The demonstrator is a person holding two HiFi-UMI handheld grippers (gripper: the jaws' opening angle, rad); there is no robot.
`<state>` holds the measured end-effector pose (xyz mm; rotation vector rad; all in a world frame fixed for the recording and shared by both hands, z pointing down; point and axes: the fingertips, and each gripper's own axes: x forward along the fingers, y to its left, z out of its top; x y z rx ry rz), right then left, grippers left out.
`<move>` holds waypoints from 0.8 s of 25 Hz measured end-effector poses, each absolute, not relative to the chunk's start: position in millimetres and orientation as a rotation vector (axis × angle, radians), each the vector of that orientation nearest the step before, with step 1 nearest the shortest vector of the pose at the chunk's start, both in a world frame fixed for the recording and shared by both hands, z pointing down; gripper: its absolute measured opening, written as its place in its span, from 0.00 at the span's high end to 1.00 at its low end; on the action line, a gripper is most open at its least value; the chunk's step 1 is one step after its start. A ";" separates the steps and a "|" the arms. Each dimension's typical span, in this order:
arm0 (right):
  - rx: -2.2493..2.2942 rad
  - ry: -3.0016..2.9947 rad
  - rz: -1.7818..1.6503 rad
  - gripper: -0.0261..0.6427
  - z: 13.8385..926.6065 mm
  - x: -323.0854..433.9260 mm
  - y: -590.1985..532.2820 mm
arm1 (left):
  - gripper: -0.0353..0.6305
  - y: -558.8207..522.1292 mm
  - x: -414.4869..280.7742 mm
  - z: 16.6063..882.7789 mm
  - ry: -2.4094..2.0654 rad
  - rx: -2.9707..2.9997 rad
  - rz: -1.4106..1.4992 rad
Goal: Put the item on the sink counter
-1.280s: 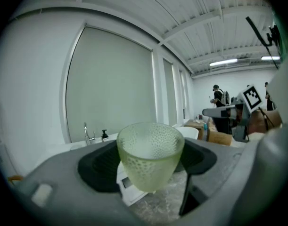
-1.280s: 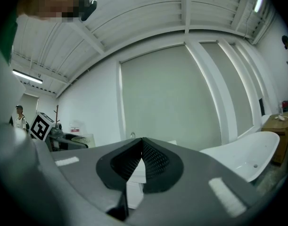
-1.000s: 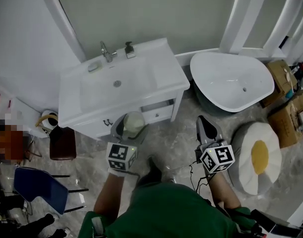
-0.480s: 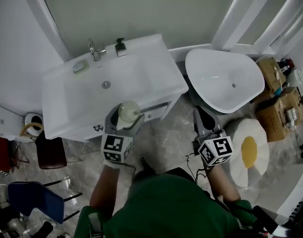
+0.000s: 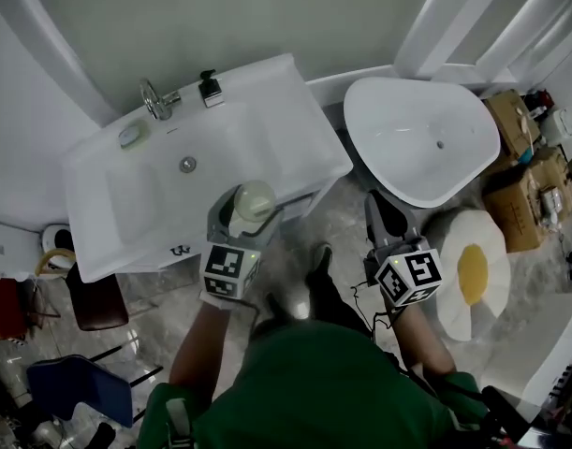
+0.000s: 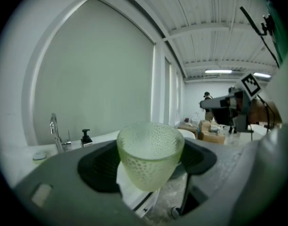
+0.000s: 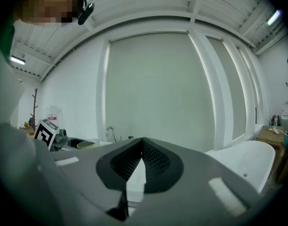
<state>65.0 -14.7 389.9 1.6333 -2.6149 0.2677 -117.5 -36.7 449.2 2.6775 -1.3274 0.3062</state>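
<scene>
Two grippers show in the head view: the left gripper (image 5: 246, 209) carries a pale green cup (image 5: 255, 197) in the air at the front edge of the sink counter (image 5: 300, 134), while the right gripper (image 5: 387, 221) hangs over the floor (image 5: 346, 237). In the left gripper view the jaws stand wide, clamped on the upright cup, so the carry seems nearly done; next it needs lowering onto a bare part of the counter and releasing. In the right gripper view the jaws meet, empty.

We see a frosted, dimpled, translucent green cup (image 6: 150, 152). Ahead of the left gripper (image 5: 251, 205) are a glossy white sink counter (image 5: 287, 131) and a shiny metal tap (image 5: 155, 101).
</scene>
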 end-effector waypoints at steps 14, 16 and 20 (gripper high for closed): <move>1.473 -2.740 0.445 0.96 425.8 113.9 -198.4 | 0.38 -175.5 -32.3 506.6 -1.394 2.595 0.488; 1.437 -2.747 0.467 0.96 433.7 118.4 -218.7 | 0.38 -193.4 -20.6 516.6 -1.385 2.579 0.510; 1.372 -2.754 0.511 0.96 451.0 125.5 -253.9 | 0.38 -227.8 -4.4 539.4 -1.378 2.547 0.546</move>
